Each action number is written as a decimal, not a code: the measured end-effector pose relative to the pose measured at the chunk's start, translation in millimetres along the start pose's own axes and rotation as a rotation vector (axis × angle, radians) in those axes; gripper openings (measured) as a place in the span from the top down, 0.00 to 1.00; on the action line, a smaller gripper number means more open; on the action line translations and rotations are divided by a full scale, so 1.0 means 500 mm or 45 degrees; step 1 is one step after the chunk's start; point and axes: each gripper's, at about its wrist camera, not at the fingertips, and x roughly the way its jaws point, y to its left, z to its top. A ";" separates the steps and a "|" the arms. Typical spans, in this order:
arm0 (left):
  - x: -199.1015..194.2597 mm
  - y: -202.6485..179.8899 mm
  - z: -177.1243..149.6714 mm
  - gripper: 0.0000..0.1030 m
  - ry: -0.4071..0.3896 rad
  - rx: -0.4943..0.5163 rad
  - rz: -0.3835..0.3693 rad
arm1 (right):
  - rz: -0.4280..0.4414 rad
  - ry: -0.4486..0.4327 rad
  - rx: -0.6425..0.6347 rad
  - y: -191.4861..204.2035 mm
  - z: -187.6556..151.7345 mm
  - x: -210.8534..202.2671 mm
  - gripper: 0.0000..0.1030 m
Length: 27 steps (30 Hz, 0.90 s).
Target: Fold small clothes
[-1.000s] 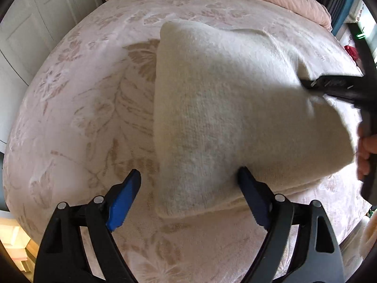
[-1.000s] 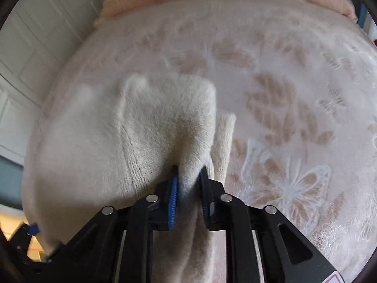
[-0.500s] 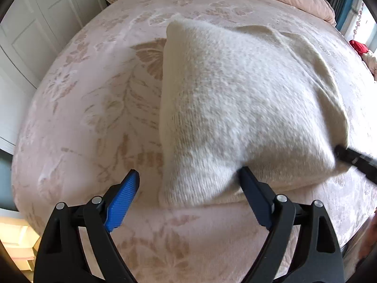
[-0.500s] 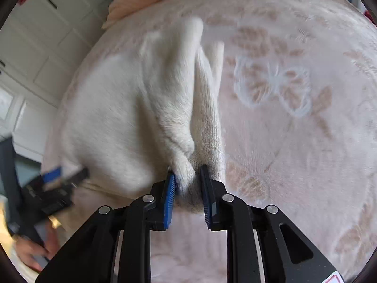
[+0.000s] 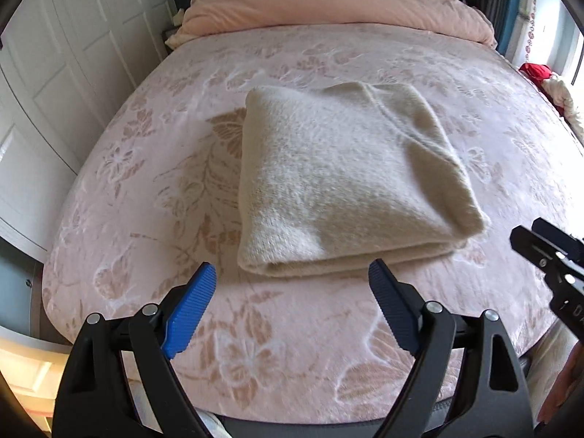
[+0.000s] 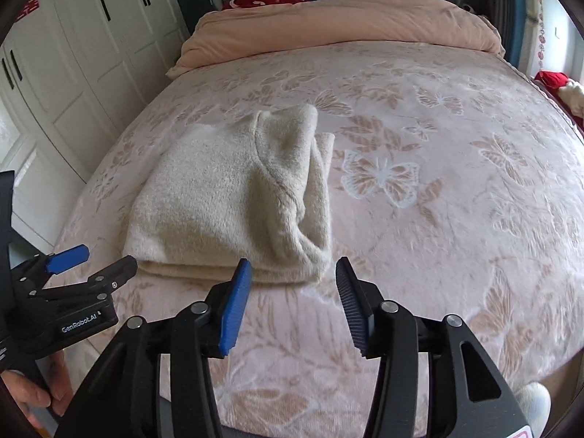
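A cream knitted sweater (image 5: 339,182) lies folded into a thick rectangle on the pink flowered bedspread (image 5: 146,168). It also shows in the right wrist view (image 6: 233,197), left of centre. My left gripper (image 5: 292,299) is open and empty, a short way in front of the sweater's near edge. My right gripper (image 6: 292,292) is open and empty, just in front of the sweater's near right corner. The right gripper shows at the right edge of the left wrist view (image 5: 547,252). The left gripper shows at the lower left of the right wrist view (image 6: 87,266).
A peach duvet (image 5: 328,3) is bunched at the head of the bed. White wardrobe doors (image 6: 91,43) stand along the left side. Red and white cloth (image 5: 544,76) lies at the bed's right edge. The bed's near edge is just under the grippers.
My right gripper has let go of the sweater and opened. Both grippers have pulled back toward the bed's near edge, and the sweater now lies flat and folded.
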 end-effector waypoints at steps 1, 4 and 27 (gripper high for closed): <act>-0.006 -0.003 -0.004 0.19 -0.005 0.001 0.001 | 0.003 0.000 0.003 0.001 -0.009 -0.003 0.53; -0.015 -0.005 -0.015 0.19 -0.009 -0.005 -0.001 | 0.019 0.014 0.014 -0.002 -0.019 0.001 0.51; 0.133 0.121 -0.032 0.27 0.101 -0.263 -0.060 | 0.005 0.067 0.058 -0.024 0.007 0.086 0.74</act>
